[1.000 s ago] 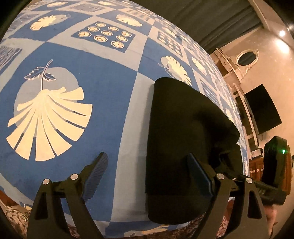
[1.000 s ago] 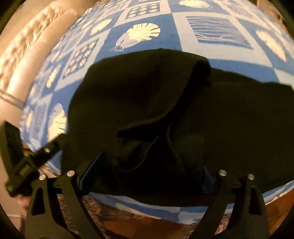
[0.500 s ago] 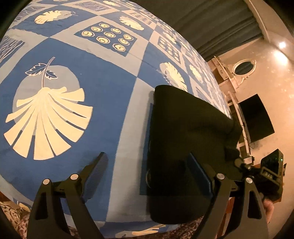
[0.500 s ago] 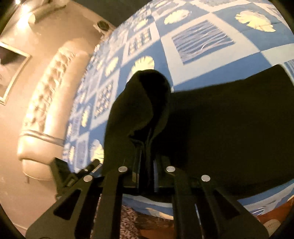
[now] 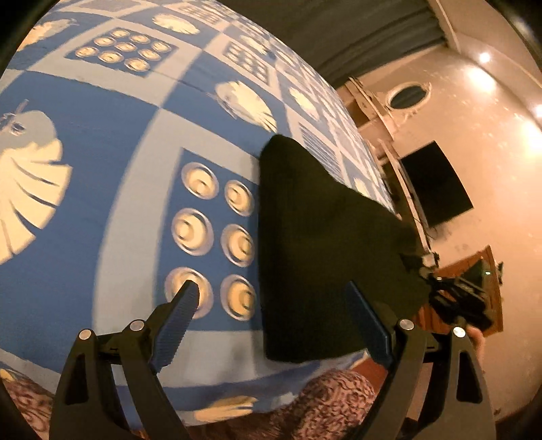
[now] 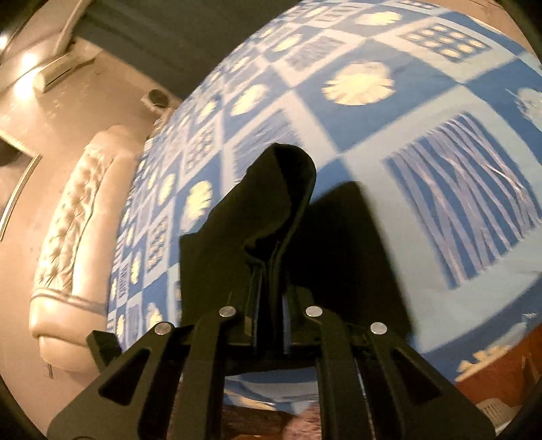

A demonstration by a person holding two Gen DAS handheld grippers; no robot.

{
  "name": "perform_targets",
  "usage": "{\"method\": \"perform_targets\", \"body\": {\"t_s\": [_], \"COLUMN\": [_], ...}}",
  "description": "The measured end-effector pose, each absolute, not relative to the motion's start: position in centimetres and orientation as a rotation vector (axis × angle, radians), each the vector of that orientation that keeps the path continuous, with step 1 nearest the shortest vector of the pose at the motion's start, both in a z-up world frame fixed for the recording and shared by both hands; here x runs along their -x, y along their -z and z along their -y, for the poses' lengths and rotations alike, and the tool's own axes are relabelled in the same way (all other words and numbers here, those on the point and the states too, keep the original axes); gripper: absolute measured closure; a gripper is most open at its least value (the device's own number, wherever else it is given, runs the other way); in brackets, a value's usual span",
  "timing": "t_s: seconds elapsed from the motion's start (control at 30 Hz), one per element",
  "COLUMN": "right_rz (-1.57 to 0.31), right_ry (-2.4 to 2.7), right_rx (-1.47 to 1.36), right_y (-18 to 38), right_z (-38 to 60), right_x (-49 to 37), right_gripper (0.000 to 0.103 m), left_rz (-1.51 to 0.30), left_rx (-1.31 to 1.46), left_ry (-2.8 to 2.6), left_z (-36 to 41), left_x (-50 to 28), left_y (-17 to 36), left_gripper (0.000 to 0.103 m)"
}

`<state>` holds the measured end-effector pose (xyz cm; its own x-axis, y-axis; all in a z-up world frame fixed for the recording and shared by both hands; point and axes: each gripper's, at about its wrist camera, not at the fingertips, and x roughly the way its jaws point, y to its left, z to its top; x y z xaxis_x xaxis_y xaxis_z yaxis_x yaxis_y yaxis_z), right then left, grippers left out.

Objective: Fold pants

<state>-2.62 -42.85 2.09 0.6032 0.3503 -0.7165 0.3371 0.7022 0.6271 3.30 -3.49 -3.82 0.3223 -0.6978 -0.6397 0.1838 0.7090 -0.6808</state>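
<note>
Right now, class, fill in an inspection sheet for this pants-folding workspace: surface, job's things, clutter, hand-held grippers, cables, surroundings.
Surface: bed under a blue patterned cover.
Job's things: black pants, partly folded, one end lifted off the cover.
Clutter: nothing seen on the cover.
Grippers: left hand-held gripper open, one finger over the pants, gripping nothing; right hand-held gripper shut on a bunched fold of the pants.
Cables: nothing seen.
Surroundings: tufted headboard, dark curtain, dark screen on the wall.

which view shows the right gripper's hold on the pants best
The right wrist view: the right gripper is shut on a raised fold of the black pants. The left wrist view shows the pants pulled up at their right corner, the grip itself tiny.
</note>
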Motion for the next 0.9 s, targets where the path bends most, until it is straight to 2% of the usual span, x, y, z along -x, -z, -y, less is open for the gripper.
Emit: {"method": "perform_targets", "body": {"t_s": [0.37,0.57,0.67,0.73,0.9], "right_rz": [-0.971,-0.952,-0.934,-0.893,-0.851], "right_ry": [-0.002,0.033,0.078,0.061,-0.011], "right_rx": [-0.964,-1.057,-1.100,-1.155,-1.191], "right_y": [4.2,5.8,6.3,6.5,6.0], "right_z": [47.2,49.7,51.3,51.9,51.3], "right_x": [4.9,6.5,8.1,9.0,9.0], "right_gripper": [0.094,0.089,0.078,0.043,0.027], "left_rz": [-1.160,-1.186,-1.184,-1.180,-1.179], "left_rx": [0.507,0.600,0.611,0.605,0.615], "left_ry": [0.655,0.643,0.643,0.646,0.653], "left_z": [7.2,6.7,6.7,6.8,7.2], "left_x": [-3.0,-3.3,-3.3,-3.3,-3.4], "left_y": [5.7,6.7,6.8,6.8,6.9], "left_gripper": [0.017,0.017,0.017,0.017,0.017]}}
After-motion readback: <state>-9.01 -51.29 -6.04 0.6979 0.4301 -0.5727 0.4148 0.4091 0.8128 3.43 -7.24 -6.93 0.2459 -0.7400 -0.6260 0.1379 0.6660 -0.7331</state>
